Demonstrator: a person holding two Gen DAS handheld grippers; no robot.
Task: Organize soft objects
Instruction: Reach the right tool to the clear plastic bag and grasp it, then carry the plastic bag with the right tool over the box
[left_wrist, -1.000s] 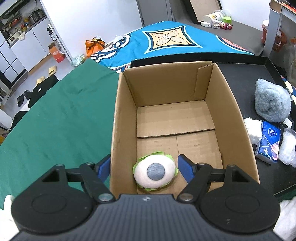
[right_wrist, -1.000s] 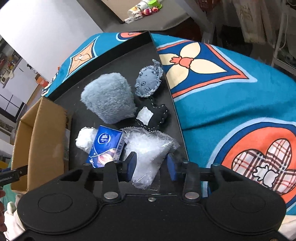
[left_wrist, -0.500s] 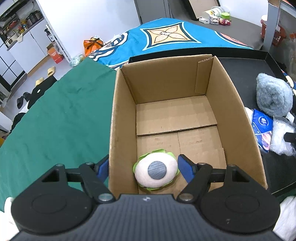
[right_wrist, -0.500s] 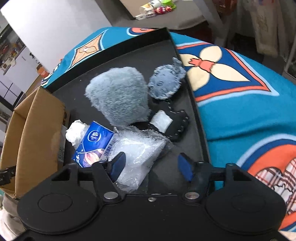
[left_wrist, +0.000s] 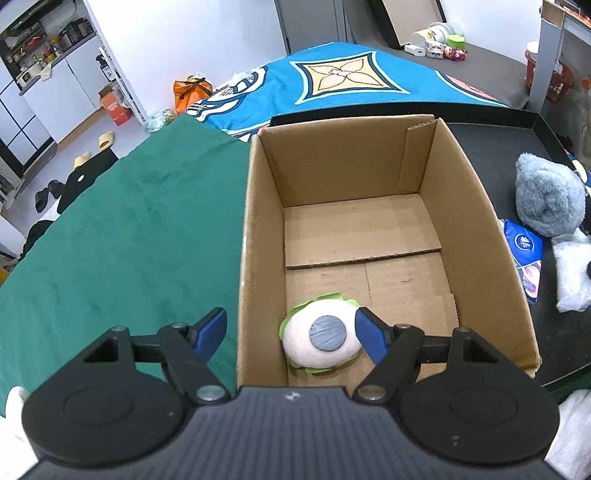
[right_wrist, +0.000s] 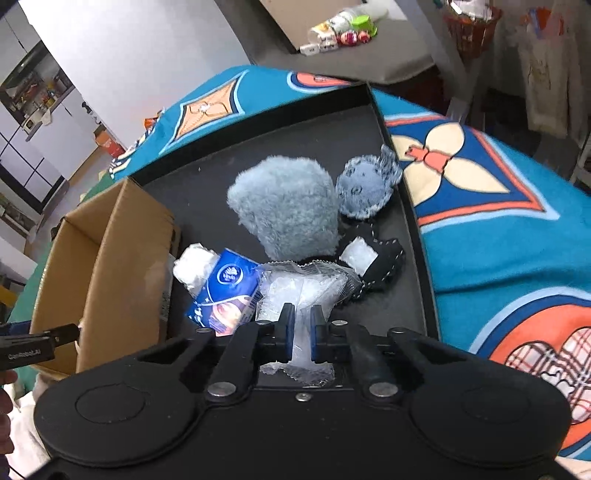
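The right hand-held gripper (right_wrist: 302, 328) is pinching the clear plastic bag (right_wrist: 295, 291), its jaws having just been closing on the film; the bag is lying on the black tray (right_wrist: 391, 302), touching the tissue pack (right_wrist: 225, 291) and just in front of the grey plush (right_wrist: 288, 210). The left hand-held gripper (left_wrist: 291, 332) is hanging wide open over the box (left_wrist: 258, 229), holding nothing (one jaw is standing outside the wall, the other beside the white plush (left_wrist: 321, 341) lying in the near corner). Judged step: picking up the bag. The next move is calling for a lift clear of the pack, then a carry over the box wall; thin film may slip.
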